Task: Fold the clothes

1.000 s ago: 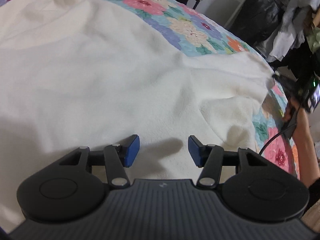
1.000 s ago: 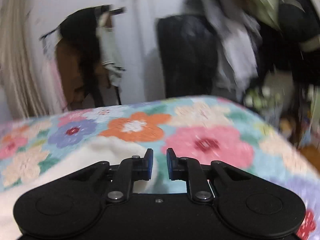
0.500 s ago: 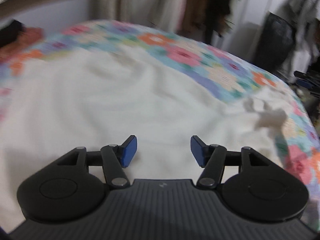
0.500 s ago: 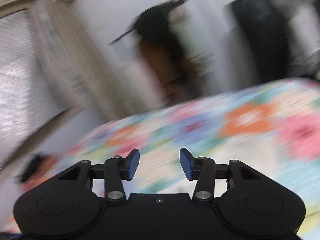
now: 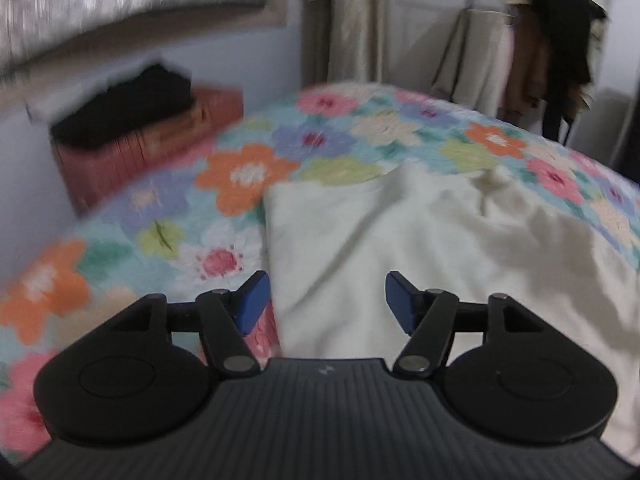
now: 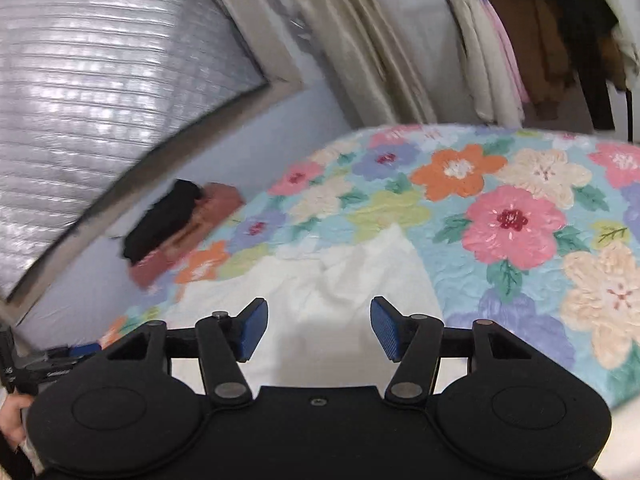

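Note:
A cream-white garment (image 5: 420, 240) lies spread on the flowered quilt (image 5: 248, 168), its left edge folded straight and a small crumpled peak near its far side. My left gripper (image 5: 326, 300) hovers above that left edge, its jaws opening with nothing pinched between them. The same garment (image 6: 320, 280) shows in the right wrist view, ending in a point toward the quilt (image 6: 512, 220). My right gripper (image 6: 318, 328) hangs over it, jaws also opening and holding nothing. The other hand-held unit (image 6: 44, 364) and a hand (image 6: 10, 416) show at the lower left there.
A reddish-brown folded stack topped by a black item (image 5: 136, 128) sits by the wall at the quilt's far left. Clothes hang on a rack (image 5: 540, 48) at the back right. A silver insulated window panel (image 6: 100, 92) and beige curtains (image 6: 360, 40) line the wall.
Both views swung left and upward from the garment's right side to its left edge and the wall. The right jaws went from nearly shut to wide apart; the left jaws widened a little.

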`<state>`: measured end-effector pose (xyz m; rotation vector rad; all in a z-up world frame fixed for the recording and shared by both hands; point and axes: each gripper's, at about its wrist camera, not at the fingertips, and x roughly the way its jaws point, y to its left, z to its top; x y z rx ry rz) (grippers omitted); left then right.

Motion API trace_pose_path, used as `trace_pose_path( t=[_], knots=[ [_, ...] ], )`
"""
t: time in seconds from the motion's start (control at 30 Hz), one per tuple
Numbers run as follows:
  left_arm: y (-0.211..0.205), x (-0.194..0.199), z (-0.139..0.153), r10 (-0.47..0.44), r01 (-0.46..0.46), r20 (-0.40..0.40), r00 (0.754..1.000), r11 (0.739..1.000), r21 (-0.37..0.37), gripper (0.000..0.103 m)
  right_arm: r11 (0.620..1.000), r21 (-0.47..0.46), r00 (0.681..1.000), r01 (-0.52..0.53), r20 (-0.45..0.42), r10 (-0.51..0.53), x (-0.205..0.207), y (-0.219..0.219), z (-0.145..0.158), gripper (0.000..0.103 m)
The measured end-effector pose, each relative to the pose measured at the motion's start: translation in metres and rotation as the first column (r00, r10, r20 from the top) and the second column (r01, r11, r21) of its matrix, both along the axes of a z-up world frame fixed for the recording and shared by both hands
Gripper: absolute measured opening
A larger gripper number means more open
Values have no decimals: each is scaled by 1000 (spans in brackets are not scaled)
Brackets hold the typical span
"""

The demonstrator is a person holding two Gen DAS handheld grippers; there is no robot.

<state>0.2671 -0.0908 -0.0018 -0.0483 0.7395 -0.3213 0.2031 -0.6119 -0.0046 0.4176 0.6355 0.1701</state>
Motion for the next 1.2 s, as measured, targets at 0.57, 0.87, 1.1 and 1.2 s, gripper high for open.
trace_pose_path(
  t=[0.57, 0.87, 1.1, 1.2],
  knots=[
    [-10, 124, -91, 11, -36, -185, 983, 990, -135, 72, 963, -269, 972, 29, -218, -90, 139, -8, -116, 71],
    [-42, 109, -78, 9, -7, -45, 999, 999, 48, 12, 918, -389, 997, -79, -51, 65, 137, 20, -105, 10],
    [-40, 98, -87, 141, -149, 95, 985, 985, 87, 13, 874, -463, 989, 145, 64, -130, 125, -18, -98, 8],
    [-50, 98, -96, 181, -196, 105, 978, 967, 161, 23, 852, -500, 985, 155, 18, -169, 123, -19, -110, 10]
  ],
)
